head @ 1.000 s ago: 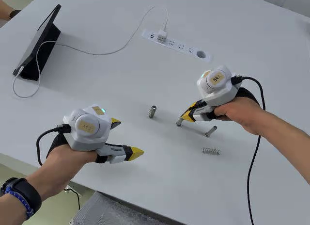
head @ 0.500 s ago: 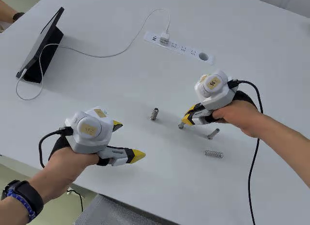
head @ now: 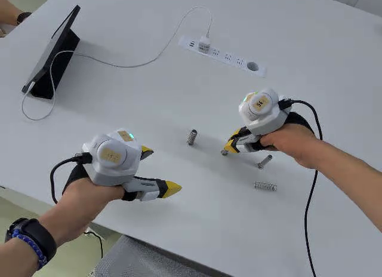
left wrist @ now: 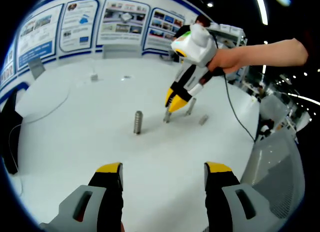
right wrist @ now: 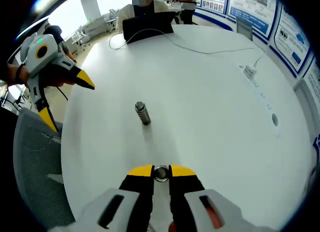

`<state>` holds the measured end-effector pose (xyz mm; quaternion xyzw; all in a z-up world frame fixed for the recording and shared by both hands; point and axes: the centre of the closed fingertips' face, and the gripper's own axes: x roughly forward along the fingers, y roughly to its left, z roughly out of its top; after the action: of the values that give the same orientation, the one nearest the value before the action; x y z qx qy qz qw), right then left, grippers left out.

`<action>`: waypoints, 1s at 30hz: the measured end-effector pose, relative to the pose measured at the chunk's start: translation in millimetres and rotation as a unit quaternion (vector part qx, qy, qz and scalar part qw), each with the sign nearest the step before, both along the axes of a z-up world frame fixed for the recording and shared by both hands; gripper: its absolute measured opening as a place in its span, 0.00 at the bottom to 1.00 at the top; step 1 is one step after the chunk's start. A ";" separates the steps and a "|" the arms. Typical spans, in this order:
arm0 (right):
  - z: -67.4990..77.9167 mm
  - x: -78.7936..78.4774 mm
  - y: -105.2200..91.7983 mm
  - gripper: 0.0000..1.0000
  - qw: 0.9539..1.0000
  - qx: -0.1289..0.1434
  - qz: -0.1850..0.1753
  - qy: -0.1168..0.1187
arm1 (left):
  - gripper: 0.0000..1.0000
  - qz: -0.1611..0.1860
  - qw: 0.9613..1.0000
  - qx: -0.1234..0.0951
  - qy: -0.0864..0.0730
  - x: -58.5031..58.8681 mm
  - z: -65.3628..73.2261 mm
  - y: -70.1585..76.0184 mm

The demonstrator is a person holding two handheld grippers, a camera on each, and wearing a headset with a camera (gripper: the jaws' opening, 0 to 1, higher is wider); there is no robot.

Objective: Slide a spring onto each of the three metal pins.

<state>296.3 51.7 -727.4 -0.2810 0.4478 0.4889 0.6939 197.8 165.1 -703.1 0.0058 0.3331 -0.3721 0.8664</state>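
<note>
Two tongs were over the white bench (head: 322, 62), one in each of the person's hands. The right tongs (right wrist: 161, 171) were clenched on the gripped pin (right wrist: 161, 174), whose round end showed between the yellow tips in the right gripper view. In the left gripper view that pin hung straight down from the tips, with its lower end at the bench surface. The right hand (head: 292, 139) held those tongs tilted down and toward the middle of the bench.

The left tongs (left wrist: 163, 168) were released, their jaws wide apart and holding nothing. They sat near the front edge of the bench, well apart from the parts and pointing toward them.

One sprung pin (head: 191, 137) stood upright on the bench with a spring coiled around its shaft. It was between the two tongs, near the gripped pin but not touching it.

One spare pin (head: 263, 162) lay on the bench just beside the right hand. A loose spring (head: 265, 185) lay flat near it on the person's side, apart from the pin.

Far across the bench lay a white power strip (head: 222, 53) with a plug in it. Its white cable (head: 137, 63) ran left to a dark tablet (head: 51, 50) propped up at the far left.
</note>
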 end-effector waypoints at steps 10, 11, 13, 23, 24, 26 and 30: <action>-7.7 -2.3 3.1 0.13 1.000 -0.005 0.004 0.002 | 0.67 0.002 1.000 0.000 0.000 -0.9 -0.5 1.5; -8.3 -2.2 3.0 0.13 1.000 -0.005 0.004 0.002 | 0.67 0.003 1.000 0.000 0.000 -1.0 -0.7 1.7; -10.3 -2.1 2.6 0.13 1.000 -0.006 0.004 0.002 | 0.67 0.003 1.000 0.000 0.001 -1.2 -1.0 2.5; -17.6 -2.4 2.1 0.13 1.000 -0.008 0.001 0.003 | 0.68 0.005 1.000 0.002 -0.002 0.5 0.1 4.9; -17.9 -2.3 2.1 0.13 1.000 -0.008 0.001 0.003 | 0.68 0.006 1.000 0.002 -0.002 0.7 0.2 5.1; -18.8 -1.6 1.8 0.15 1.000 -0.008 0.001 0.003 | 0.68 0.006 1.000 0.002 -0.002 1.1 0.6 5.1; -17.8 -3.2 1.4 0.21 1.000 -0.006 0.006 0.005 | 0.68 0.006 1.000 0.002 -0.004 2.3 1.4 4.9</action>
<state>293.1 53.1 -745.3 -0.2852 0.4521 0.4922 0.6871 200.1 170.0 -701.7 0.0066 0.3305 -0.3662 0.8699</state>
